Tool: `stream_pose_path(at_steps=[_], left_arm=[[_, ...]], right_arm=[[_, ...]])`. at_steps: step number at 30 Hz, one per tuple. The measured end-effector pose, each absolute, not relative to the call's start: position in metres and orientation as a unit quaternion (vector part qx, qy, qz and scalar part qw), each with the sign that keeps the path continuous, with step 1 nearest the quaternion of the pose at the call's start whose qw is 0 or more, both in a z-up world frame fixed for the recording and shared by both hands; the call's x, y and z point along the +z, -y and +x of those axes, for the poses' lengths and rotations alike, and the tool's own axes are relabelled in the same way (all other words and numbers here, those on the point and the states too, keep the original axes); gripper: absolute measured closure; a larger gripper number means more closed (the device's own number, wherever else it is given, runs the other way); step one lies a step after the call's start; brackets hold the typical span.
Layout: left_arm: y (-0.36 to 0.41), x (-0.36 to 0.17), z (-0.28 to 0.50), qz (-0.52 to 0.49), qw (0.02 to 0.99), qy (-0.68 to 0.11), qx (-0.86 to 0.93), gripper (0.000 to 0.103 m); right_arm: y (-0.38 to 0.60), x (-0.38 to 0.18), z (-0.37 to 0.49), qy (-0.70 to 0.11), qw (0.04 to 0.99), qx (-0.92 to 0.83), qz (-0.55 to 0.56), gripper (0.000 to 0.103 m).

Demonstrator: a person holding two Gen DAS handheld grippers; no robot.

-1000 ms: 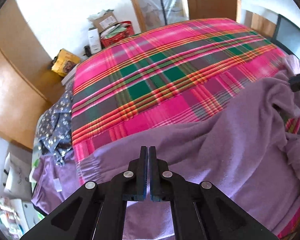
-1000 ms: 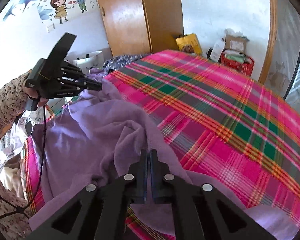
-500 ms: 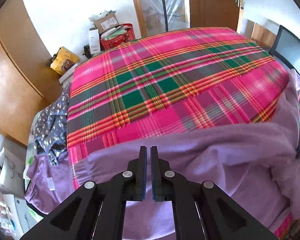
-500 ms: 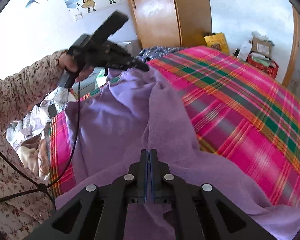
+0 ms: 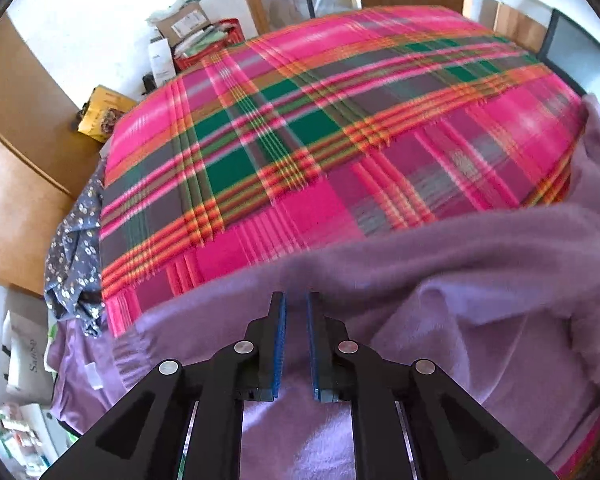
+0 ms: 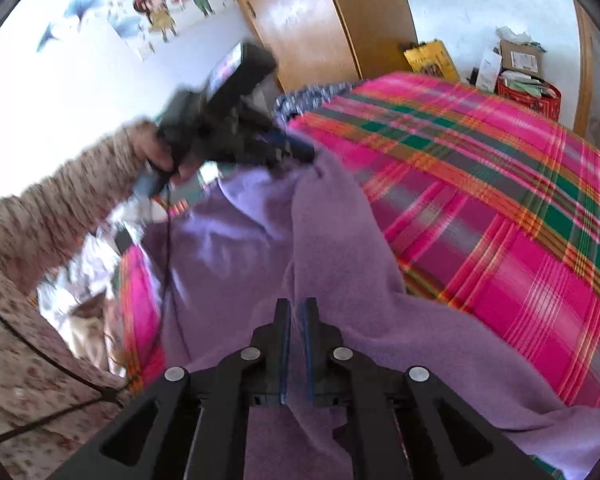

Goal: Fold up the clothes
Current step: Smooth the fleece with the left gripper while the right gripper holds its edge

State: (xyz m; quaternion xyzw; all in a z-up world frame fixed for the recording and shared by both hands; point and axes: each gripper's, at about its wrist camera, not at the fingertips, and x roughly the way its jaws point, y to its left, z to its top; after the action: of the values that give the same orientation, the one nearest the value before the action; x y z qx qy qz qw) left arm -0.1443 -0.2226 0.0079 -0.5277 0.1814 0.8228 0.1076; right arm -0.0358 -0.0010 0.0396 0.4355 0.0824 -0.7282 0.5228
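Plaid-covered bed bears purple garment, perhaps floral cloth.

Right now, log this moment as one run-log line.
task: fold clothes | left gripper: shut on purple garment | right gripper: shut on purple garment | garment lifted over plaid blanket | fold unfinished

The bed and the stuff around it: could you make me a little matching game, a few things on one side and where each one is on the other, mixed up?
Things:
1. purple garment
2. plaid blanket
3. red basket
4. cartoon stickers

Places:
A. on the floor by the wall, beyond the bed
B. between the fingers of both grippers
C. high on the white wall
D. spread flat over the bed

Pairs: 1-B, 2-D, 3-A, 4-C
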Motion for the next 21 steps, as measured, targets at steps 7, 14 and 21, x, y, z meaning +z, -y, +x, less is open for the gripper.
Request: stream_pose_path(at_steps=[7, 14, 21], left_arm=[[0.228, 0.005, -0.139, -0.53, 0.106, -0.182, 0.821, 0.091], [0.242, 0.029, -0.144, -0.508, 0.092, -0.177, 0.838, 0.088], [0.245, 0.037, -0.162, -0.503, 0.078, -0.17, 0.844, 0.083]], right_arm=[[-0.01, 0.028, -0.09, -0.076, 0.462, -0.758, 0.455, 0.074], [-0.012, -0.005, -0.117, -0.1, 0.441, -0.735, 0.505, 0.065], [-0.013, -0.015, -0.106, -0.105, 0.473, -0.702, 0.522, 0.062]])
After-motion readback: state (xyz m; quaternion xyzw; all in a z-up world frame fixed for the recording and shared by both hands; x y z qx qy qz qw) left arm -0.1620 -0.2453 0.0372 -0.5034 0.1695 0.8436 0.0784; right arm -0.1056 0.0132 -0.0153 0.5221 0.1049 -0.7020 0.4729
